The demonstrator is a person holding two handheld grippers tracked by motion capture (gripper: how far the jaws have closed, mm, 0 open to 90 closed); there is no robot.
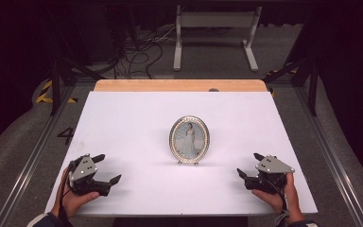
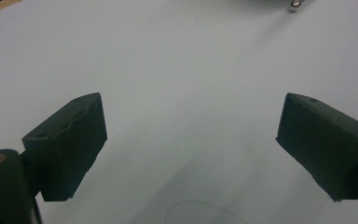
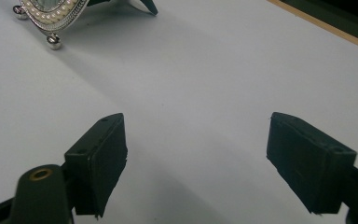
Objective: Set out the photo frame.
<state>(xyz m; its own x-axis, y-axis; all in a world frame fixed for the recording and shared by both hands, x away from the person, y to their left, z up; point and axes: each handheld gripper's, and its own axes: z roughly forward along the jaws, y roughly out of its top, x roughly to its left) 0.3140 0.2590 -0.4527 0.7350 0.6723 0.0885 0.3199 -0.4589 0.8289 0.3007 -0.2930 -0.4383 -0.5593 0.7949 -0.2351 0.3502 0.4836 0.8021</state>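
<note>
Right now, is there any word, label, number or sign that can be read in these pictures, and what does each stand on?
"4": a dark figure on the grey floor, left of the white table.
Yellow and black hazard stripes on the floor farther back: a marking, no words.
Oval picture frame: shows a figure in white, no lettering to read.
Left gripper and right gripper: no label legible.

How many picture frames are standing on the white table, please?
1. An oval picture frame stands upright at the middle of the white table, between the left gripper and the right gripper, touching neither.
</note>
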